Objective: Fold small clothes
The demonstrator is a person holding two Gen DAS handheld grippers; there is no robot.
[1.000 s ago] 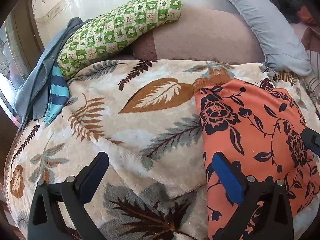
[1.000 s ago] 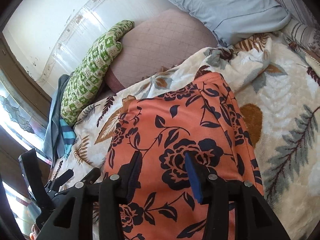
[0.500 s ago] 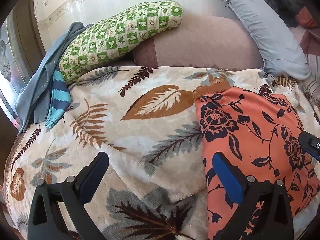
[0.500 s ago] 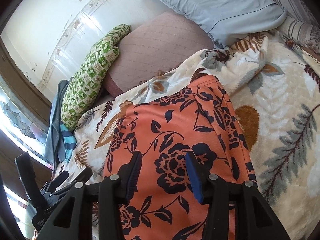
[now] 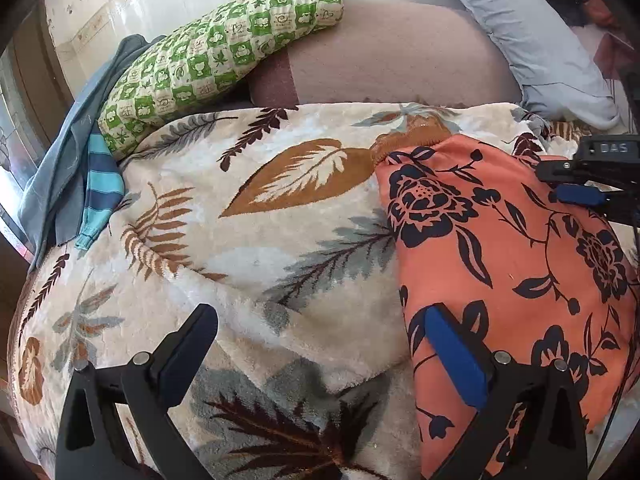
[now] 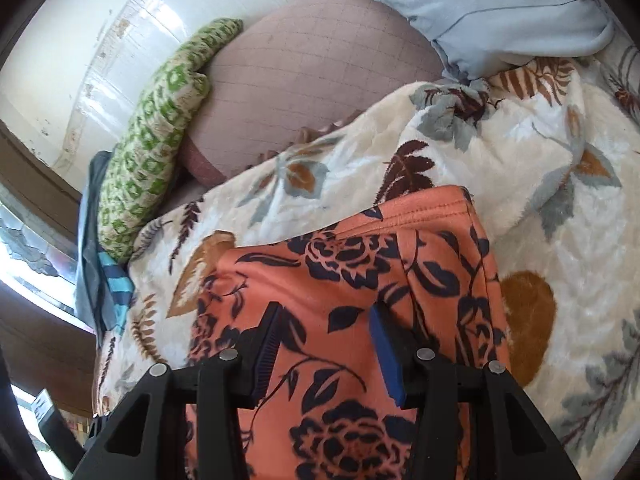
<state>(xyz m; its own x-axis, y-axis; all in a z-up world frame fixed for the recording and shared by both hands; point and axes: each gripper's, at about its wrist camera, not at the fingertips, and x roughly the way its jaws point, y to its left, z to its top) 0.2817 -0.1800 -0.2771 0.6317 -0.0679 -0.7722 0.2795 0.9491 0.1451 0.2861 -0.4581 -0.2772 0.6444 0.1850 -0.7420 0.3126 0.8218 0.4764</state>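
An orange garment with a dark floral print (image 5: 504, 248) lies folded on the leaf-patterned blanket (image 5: 248, 232); it fills the lower middle of the right wrist view (image 6: 352, 280). My left gripper (image 5: 320, 344) is open and empty, low over the blanket at the garment's left edge, its right finger over the cloth. My right gripper (image 6: 324, 344) is open over the garment's middle, holding nothing. It also shows at the right edge of the left wrist view (image 5: 576, 188).
A green checked pillow (image 5: 216, 60), a mauve cushion (image 5: 392, 56) and a pale blue pillow (image 5: 532, 28) line the wall behind. Grey-blue and striped clothes (image 5: 80, 176) hang at the blanket's left edge. A window lies at far left.
Both grippers have moved forward over the bed. The right gripper has advanced along the garment toward its far hem and stands further into the left wrist view.
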